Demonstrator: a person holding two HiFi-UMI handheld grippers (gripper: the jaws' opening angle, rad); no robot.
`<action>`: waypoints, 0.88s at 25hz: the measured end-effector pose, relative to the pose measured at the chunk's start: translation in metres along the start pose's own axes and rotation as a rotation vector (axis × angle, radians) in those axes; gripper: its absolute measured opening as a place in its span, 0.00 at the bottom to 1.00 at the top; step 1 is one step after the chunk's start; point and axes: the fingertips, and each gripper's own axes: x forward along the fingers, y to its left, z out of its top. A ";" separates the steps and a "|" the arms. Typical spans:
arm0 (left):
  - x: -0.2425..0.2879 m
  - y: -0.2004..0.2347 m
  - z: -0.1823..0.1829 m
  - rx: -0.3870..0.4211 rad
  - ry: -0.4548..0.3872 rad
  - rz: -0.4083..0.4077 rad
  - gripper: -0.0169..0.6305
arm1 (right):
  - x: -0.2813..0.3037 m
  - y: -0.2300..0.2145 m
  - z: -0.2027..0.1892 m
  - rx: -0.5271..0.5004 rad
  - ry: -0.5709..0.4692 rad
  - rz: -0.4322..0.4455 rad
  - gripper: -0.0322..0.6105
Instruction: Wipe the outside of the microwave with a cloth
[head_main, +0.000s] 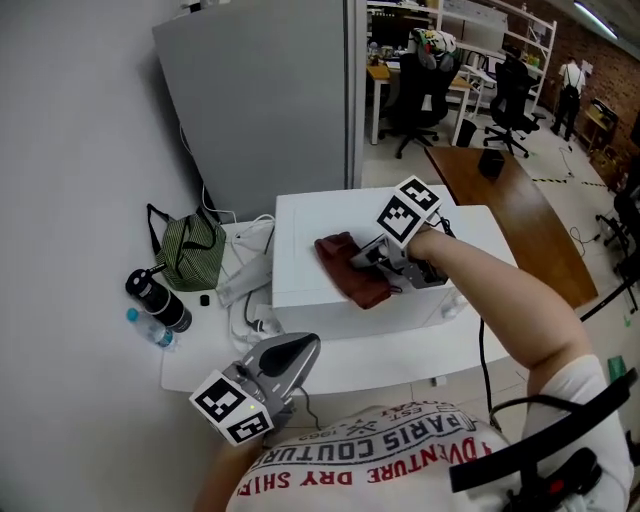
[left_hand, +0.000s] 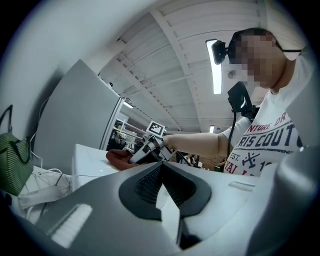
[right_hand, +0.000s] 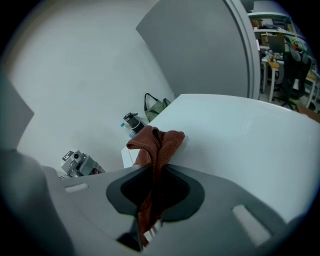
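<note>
The near end of the brown cloth (right_hand: 156, 142) is hidden inside the right gripper (right_hand: 152, 172), whose jaws are clamped onto it. The rest is bunched on the white top of the microwave (head_main: 300, 235). The left gripper (left_hand: 160, 167) is held low by the chest, its jaws closed together on nothing. The contents of the green bag (head_main: 190, 250) and the black bottle (head_main: 157, 298), both set beside the microwave, cannot be made out.

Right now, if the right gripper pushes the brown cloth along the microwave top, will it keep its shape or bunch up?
Probably floppy: the cloth folds and humps ahead of the right gripper, whose jaws are shut on it. It would likely bunch rather than slide flat on the smooth white microwave. It looks light.
</note>
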 end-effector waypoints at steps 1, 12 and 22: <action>0.008 -0.002 -0.002 -0.003 0.006 -0.017 0.04 | -0.011 -0.008 -0.008 0.017 -0.008 -0.008 0.11; 0.097 -0.040 -0.022 -0.024 0.073 -0.181 0.03 | -0.130 -0.090 -0.088 0.199 -0.124 -0.083 0.11; 0.141 -0.060 -0.030 -0.041 0.094 -0.268 0.03 | -0.187 -0.126 -0.129 0.283 -0.186 -0.124 0.11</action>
